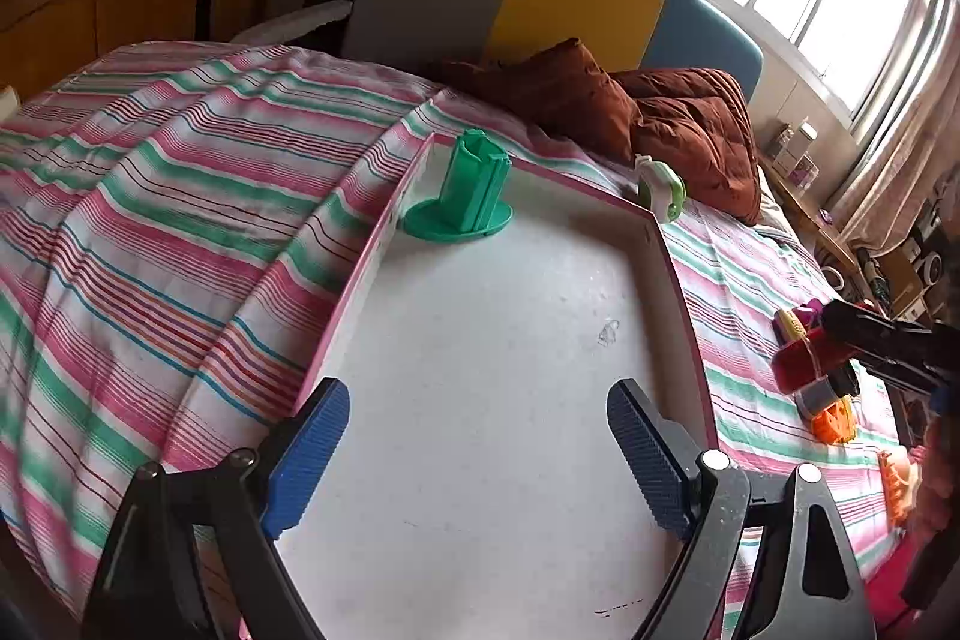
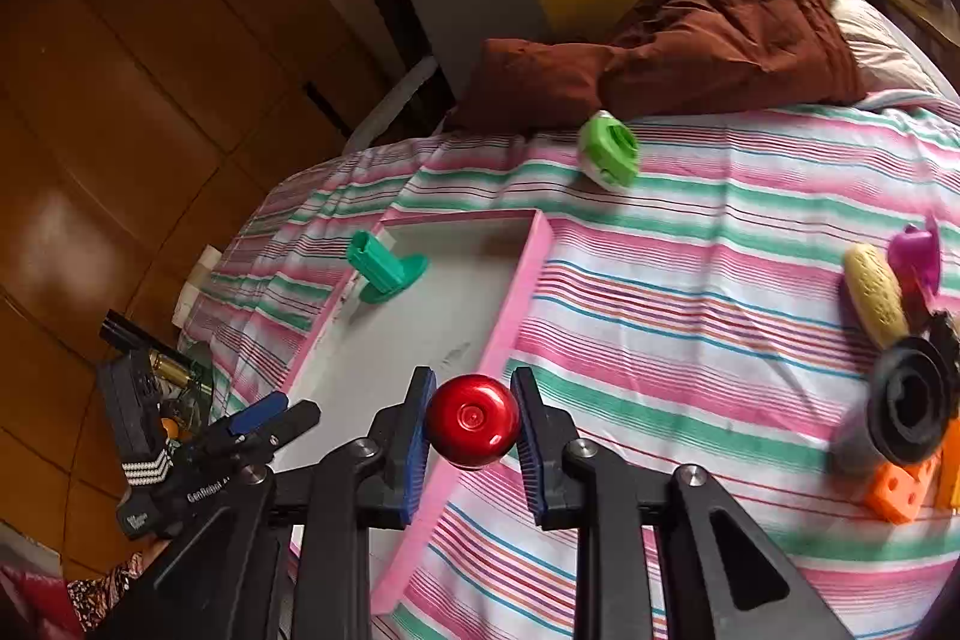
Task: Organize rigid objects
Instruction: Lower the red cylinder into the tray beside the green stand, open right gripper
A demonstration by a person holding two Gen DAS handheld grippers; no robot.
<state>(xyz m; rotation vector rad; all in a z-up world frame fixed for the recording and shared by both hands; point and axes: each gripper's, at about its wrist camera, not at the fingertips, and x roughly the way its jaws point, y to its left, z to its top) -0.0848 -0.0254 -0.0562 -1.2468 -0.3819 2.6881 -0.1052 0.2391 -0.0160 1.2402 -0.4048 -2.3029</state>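
Observation:
A white tray with a pink rim [image 1: 678,274] [image 2: 522,280] lies on the striped bed. A green stand [image 1: 465,190] [image 2: 384,268] stands upright in its far left corner. My left gripper [image 1: 480,451] is open and empty over the tray's near part. My right gripper [image 2: 472,421] is shut on a red round object [image 2: 472,419] and holds it above the tray's right rim. In the left wrist view the right gripper [image 1: 888,346] shows at the right with the red object [image 1: 810,361].
A green and white round object [image 1: 660,187] [image 2: 607,151] lies on the bed beyond the tray. Right of the tray lie a yellow piece [image 2: 876,295], a purple piece [image 2: 915,253], a black round part [image 2: 912,409] and orange blocks [image 2: 900,490]. Brown pillows [image 2: 690,34] sit at the headboard.

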